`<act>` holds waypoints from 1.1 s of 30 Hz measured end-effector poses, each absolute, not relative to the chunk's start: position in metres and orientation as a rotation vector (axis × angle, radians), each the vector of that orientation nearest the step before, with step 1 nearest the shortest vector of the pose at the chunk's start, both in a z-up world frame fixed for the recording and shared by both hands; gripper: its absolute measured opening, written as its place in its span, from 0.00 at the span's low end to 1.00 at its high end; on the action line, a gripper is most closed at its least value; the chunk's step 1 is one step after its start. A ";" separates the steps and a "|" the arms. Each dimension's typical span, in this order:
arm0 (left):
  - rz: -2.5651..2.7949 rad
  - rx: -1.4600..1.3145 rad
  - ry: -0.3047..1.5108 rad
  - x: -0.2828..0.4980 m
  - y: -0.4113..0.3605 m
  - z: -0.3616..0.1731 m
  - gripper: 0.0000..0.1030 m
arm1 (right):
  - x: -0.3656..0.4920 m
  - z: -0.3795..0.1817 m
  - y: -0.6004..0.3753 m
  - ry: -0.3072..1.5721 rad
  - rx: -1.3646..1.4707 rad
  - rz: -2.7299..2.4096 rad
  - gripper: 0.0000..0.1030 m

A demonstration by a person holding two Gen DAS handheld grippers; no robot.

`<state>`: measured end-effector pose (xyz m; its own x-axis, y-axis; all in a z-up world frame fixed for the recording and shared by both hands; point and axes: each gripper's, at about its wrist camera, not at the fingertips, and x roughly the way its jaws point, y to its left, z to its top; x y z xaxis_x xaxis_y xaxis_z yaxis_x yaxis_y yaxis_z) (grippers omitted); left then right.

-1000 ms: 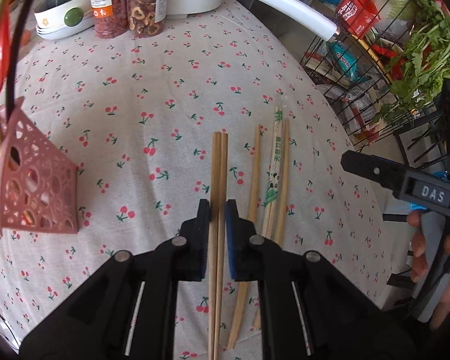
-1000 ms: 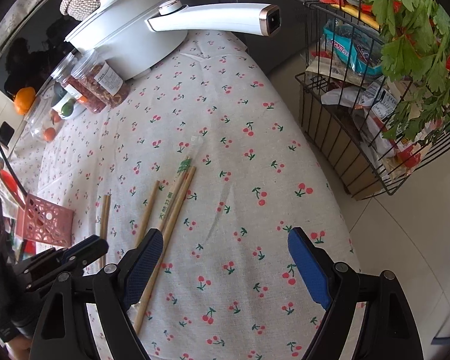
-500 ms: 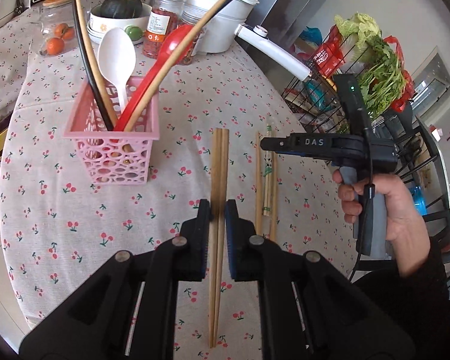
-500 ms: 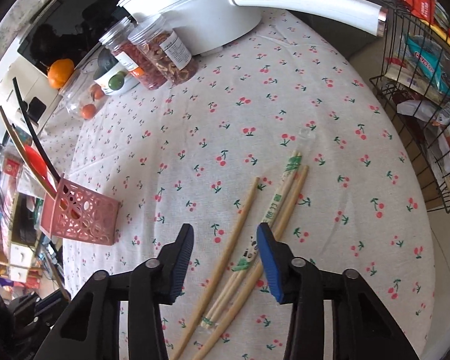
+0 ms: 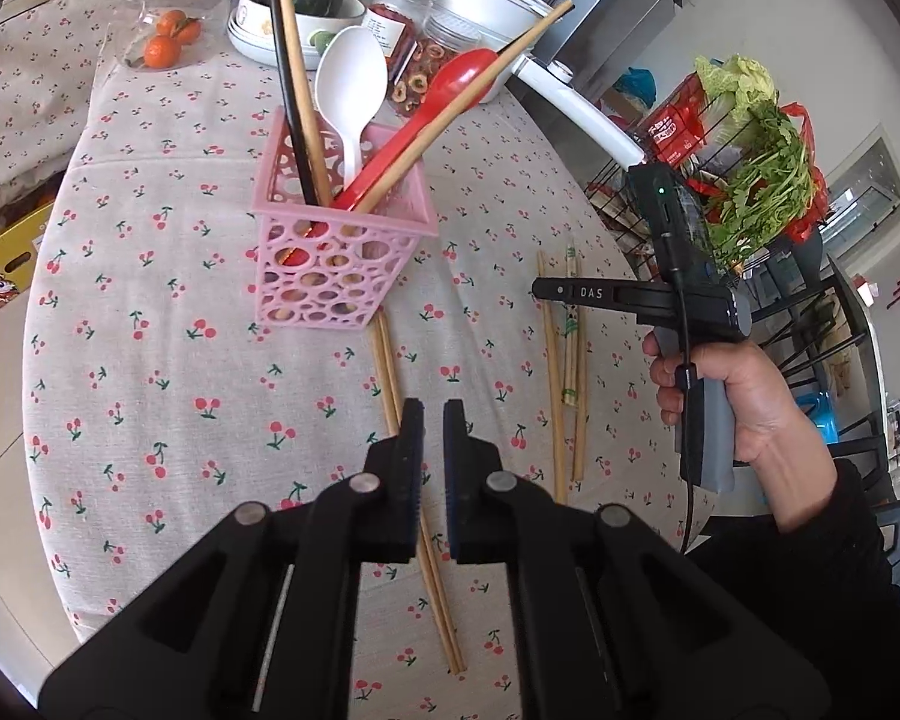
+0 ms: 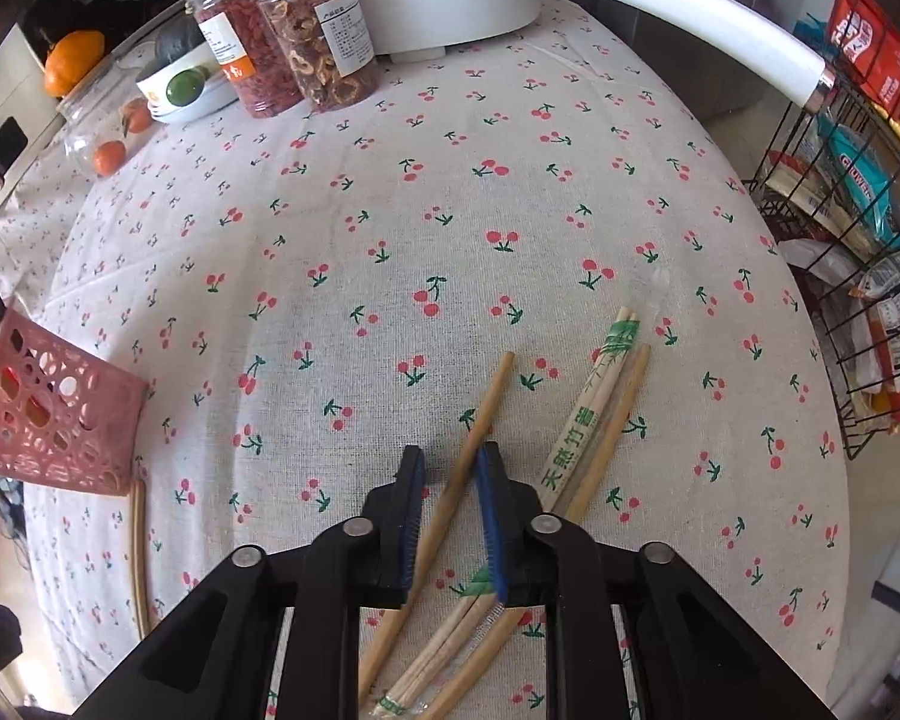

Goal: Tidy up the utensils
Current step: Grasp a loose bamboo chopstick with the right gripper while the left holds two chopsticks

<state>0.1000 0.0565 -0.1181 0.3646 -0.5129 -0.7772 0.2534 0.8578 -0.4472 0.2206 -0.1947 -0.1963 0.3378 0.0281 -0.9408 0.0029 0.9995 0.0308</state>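
A pink perforated basket [image 5: 336,264] holds a white spoon [image 5: 353,84], a red spoon [image 5: 444,90] and long chopsticks. A pair of wooden chopsticks [image 5: 390,372] lies on the cloth by the basket, beneath my left gripper [image 5: 432,414], whose jaws are nearly shut with a narrow gap and nothing in it. My right gripper [image 6: 449,462] is partly closed around one loose wooden chopstick [image 6: 480,414]; whether the pads touch it is unclear. A wrapped chopstick pair [image 6: 594,414] and another loose stick [image 6: 618,420] lie just to its right. The basket [image 6: 48,414] shows at the left.
Jars of dried food [image 6: 312,42], a white pot with a long handle [image 6: 660,30], a bowl with a squash [image 5: 294,6] and oranges [image 5: 165,45] stand at the table's far side. A wire rack of greens and packets [image 5: 750,180] stands right of the table edge.
My left gripper has let go of the chopstick pair, which now lies on the cloth, and pulled back. My right gripper has come down over a loose chopstick and narrowed around it.
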 end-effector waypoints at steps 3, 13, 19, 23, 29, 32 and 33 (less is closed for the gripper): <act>-0.492 -0.294 1.128 0.105 0.054 -0.128 0.14 | 0.214 -0.197 -0.186 1.226 0.033 0.063 0.08; -0.420 -0.186 1.250 0.137 0.004 -0.178 0.33 | 0.183 -0.199 -0.169 1.275 0.052 0.223 0.06; -0.331 -0.057 1.238 0.139 -0.013 -0.179 0.21 | 0.175 -0.200 -0.165 1.250 -0.012 0.274 0.11; -0.307 -0.035 1.209 0.139 -0.014 -0.182 0.13 | 0.168 -0.198 -0.150 1.217 -0.132 0.250 0.10; -0.338 -0.014 1.136 0.117 -0.015 -0.170 0.12 | 0.155 -0.194 -0.137 1.172 -0.201 0.275 0.06; -0.371 -0.016 1.064 0.103 -0.009 -0.149 0.12 | 0.142 -0.177 -0.139 1.110 -0.184 0.312 0.06; -0.380 -0.024 1.040 0.098 -0.004 -0.142 0.12 | 0.138 -0.171 -0.138 1.087 -0.172 0.325 0.06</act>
